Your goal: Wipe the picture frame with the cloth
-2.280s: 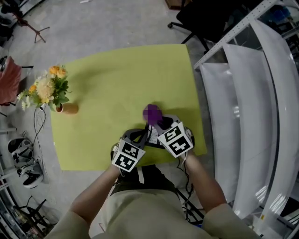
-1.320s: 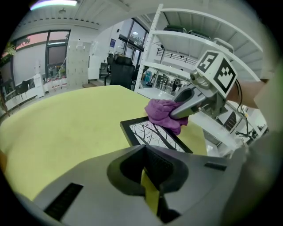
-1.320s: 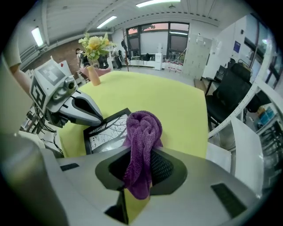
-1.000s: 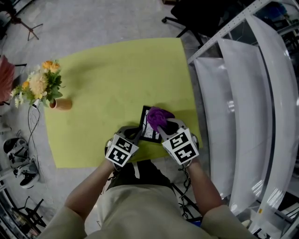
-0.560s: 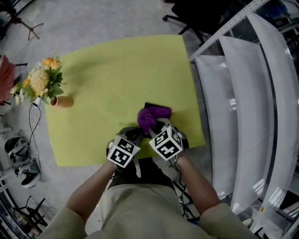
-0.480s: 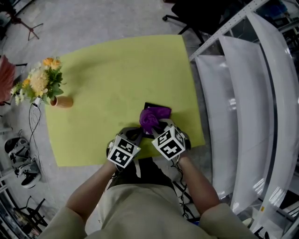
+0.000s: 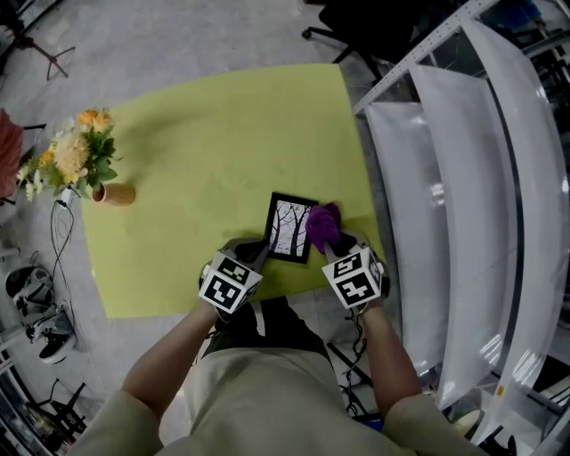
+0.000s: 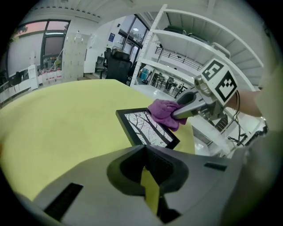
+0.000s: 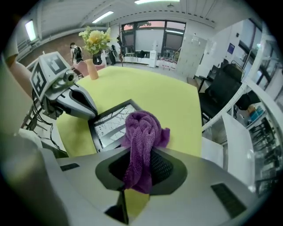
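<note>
The black picture frame (image 7: 290,228) with a tree print lies flat near the front edge of the yellow-green table (image 7: 214,134). My right gripper (image 7: 330,244) is shut on the purple cloth (image 7: 322,226), whose bunch rests at the frame's right edge. In the right gripper view the cloth (image 9: 141,137) hangs out of the jaws over the frame (image 9: 110,126). My left gripper (image 7: 260,253) is shut, its tip against the frame's near left edge. The left gripper view shows the frame (image 8: 146,128), the cloth (image 8: 164,112) and the right gripper (image 8: 176,115) on it.
A small vase of yellow and white flowers (image 7: 80,165) stands at the table's far left corner. White shelving (image 7: 463,187) runs close along the right side. A black office chair (image 7: 374,27) stands beyond the far edge. The person's body is at the near edge.
My right gripper has carried the cloth from the frame's upper middle to its right edge, so the print now shows. The left gripper has stayed at the near left edge.
</note>
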